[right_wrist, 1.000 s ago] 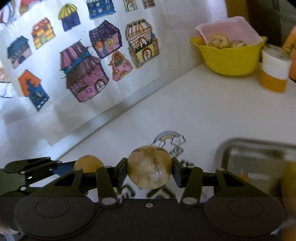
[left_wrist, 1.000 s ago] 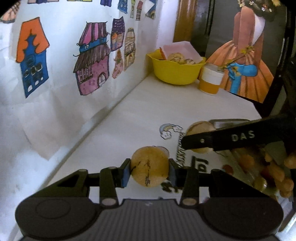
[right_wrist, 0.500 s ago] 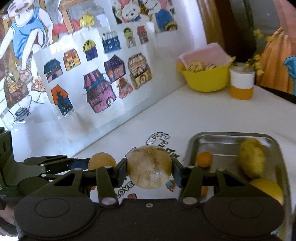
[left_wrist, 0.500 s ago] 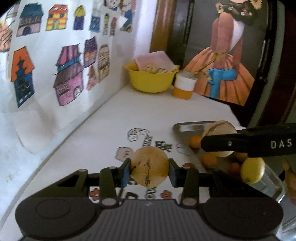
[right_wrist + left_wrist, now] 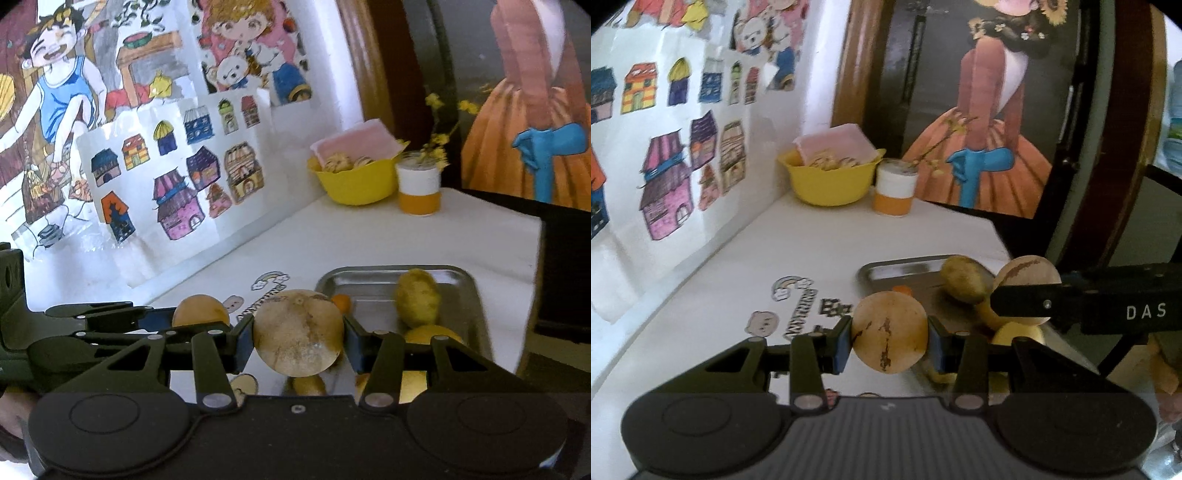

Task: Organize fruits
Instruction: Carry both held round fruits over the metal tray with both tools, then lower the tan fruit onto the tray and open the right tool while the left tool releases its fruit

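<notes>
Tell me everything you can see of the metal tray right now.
The tray is a shallow, rectangular, silver pan with rounded corners and a raised rim, apparently steel. It lies flat on the white table, near its right edge. Inside are a knobbly yellow-green fruit, a small orange fruit at the left rim and a yellow fruit. Both grippers hide its near end.

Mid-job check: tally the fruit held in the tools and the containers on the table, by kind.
Tan round fruit, held: 2, one in the left tool, one in the right tool
Metal tray: 1
Yellow bowl: 1
White-and-orange cup: 1
Total: 5
</notes>
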A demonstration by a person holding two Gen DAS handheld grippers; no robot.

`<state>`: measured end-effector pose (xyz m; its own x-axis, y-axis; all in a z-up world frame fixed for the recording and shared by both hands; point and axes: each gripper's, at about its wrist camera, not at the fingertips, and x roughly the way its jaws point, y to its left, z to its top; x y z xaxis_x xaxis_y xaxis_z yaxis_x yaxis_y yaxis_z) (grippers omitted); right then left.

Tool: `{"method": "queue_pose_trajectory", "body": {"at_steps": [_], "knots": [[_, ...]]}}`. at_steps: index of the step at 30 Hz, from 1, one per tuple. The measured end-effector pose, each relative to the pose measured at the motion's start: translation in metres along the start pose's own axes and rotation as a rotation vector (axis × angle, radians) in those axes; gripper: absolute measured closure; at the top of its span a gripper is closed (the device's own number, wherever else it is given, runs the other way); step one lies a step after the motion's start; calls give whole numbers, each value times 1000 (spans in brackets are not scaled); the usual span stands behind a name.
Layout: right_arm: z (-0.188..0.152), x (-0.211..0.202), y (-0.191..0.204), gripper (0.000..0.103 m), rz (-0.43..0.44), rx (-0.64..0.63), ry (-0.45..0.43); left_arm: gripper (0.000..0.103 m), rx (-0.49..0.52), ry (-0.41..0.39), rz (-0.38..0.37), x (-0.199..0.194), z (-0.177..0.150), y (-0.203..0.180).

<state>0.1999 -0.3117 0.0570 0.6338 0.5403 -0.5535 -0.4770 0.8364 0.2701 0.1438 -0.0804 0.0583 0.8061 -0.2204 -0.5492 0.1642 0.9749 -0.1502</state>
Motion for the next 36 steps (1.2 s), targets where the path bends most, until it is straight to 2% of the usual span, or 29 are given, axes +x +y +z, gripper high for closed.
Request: {"method": "queue_pose_trajectory", "body": {"at_steps": [16,29,36], "knots": [[-38,-39,-34,52,-79,41,-15,58,39,11,-91,3,-16,-51],[-66,-40,-53,52,-130,65,-9,58,54,54,-119,19,-28,-71],[-79,-33,-63,52,-152,99,-8,58,51,66,-108,27,-26,-71]]}}
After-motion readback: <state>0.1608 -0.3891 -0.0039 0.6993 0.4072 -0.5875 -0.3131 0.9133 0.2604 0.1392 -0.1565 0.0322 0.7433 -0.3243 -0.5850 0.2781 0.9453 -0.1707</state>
